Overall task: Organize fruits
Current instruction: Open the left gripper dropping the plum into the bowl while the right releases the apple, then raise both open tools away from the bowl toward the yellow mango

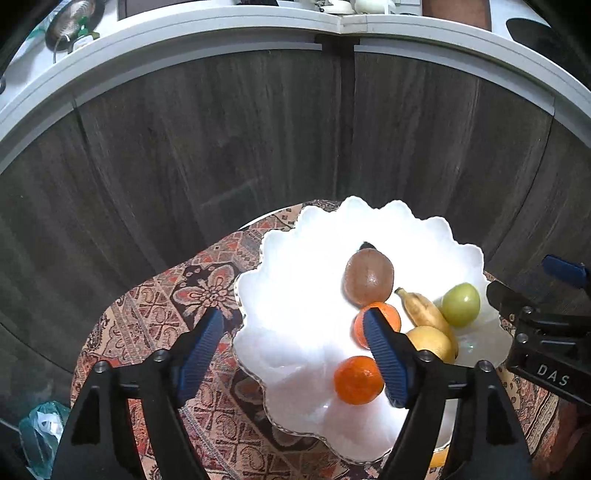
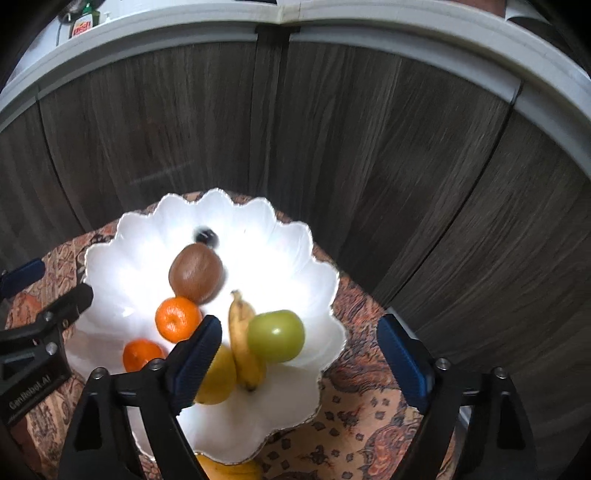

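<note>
A white scalloped bowl (image 1: 295, 295) (image 2: 288, 258) holds a brown kiwi (image 1: 368, 276) (image 2: 195, 273), two oranges (image 1: 357, 380) (image 2: 177, 317), a banana (image 1: 424, 310) (image 2: 242, 339), a green apple (image 1: 461, 304) (image 2: 276, 335), a lemon (image 1: 432, 341) (image 2: 218, 376) and a small dark fruit (image 2: 206, 235). My left gripper (image 1: 295, 354) is open and empty above the bowl's left half. My right gripper (image 2: 299, 354) is open and empty above the apple and banana. Another yellow fruit (image 2: 229, 469) lies on the cloth below the bowl's near rim.
The bowl stands on a small round table with a patterned cloth (image 1: 177, 302) (image 2: 369, 424). Dark wood cabinet doors (image 1: 221, 147) stand behind, under a white counter edge (image 1: 184, 33). A plastic bag (image 1: 40, 435) lies on the floor at left.
</note>
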`<state>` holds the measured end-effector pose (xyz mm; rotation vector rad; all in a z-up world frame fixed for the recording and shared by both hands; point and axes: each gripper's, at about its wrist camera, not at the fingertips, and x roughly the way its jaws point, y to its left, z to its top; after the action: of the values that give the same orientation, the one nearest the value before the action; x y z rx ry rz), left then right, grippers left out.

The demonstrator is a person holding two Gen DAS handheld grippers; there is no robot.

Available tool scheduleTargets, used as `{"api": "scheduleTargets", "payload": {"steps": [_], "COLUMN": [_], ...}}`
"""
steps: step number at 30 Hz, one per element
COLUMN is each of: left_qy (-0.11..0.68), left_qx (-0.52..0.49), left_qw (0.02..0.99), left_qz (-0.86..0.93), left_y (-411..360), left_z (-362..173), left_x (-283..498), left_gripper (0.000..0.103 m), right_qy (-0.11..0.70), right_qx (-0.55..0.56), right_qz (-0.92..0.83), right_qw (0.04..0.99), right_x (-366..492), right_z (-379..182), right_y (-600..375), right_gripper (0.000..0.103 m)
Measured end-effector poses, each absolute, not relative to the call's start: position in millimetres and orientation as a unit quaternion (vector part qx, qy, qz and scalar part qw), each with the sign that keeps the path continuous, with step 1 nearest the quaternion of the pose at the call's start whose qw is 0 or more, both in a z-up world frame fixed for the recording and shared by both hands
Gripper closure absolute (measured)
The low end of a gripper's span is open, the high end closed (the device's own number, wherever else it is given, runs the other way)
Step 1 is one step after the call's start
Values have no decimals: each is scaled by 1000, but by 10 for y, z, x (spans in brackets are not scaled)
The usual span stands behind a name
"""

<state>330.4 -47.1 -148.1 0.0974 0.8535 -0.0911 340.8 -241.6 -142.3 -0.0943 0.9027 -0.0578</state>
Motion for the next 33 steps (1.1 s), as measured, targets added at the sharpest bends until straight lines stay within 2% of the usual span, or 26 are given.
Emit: {"api": "scheduleTargets", "payload": {"steps": [4,6,19,33], "left_qy": [404,400,376,375], "left_qx": [40,39,42,50], "left_qw": [913,915,925,925], "left_qz": [-38,-39,-42,-40], "left_y": [-428,-416,-419,-411], "left_z": [-1386,-1332,-1058,-1075], "left_x": [3245,3212,2886,2570], "left_gripper": [14,12,11,11], "right_qy": [427,420,399,406], "right_qx": [-49,-46,-18,13], "right_qz": [-31,-31,-37,-45], "right_qw": [902,906,916,913], "right_x": [3359,3313,2949,2582], "right_z": [-1309,-1242,-975,-1034], "right_y": [-2404,-2402,-2451,-2464], "right_gripper": [16,15,13,13]}}
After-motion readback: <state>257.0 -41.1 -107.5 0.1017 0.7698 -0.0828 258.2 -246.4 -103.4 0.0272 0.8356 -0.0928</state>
